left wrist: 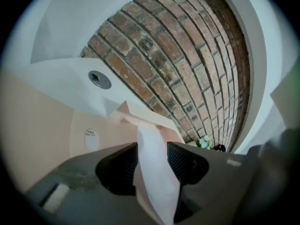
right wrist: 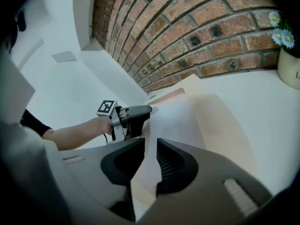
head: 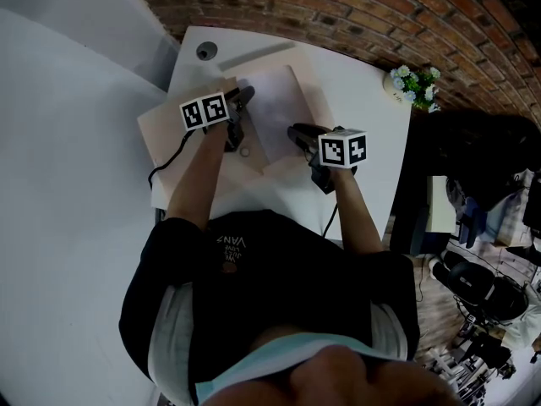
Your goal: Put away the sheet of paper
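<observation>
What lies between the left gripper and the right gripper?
The sheet of paper spans between left gripper and right gripper, above a beige folder; the head view shows it.

We look down on a white surface (head: 363, 108) whose far edge meets a red brick wall (head: 380, 7), with a small flower pot (head: 414, 85) at its far right corner, a white wall (left wrist: 61, 27) on the left and a cluttered wooden floor (head: 435, 299) on the right.

we find bare worktop (head: 365, 100) free to the right of the open folder (head: 310, 100), as far as the flower pot (head: 397, 84) in the far corner. the brick wall (head: 338, 15) closes the far edge. the sheet of paper (head: 275, 100) rises across the folder's middle.
</observation>
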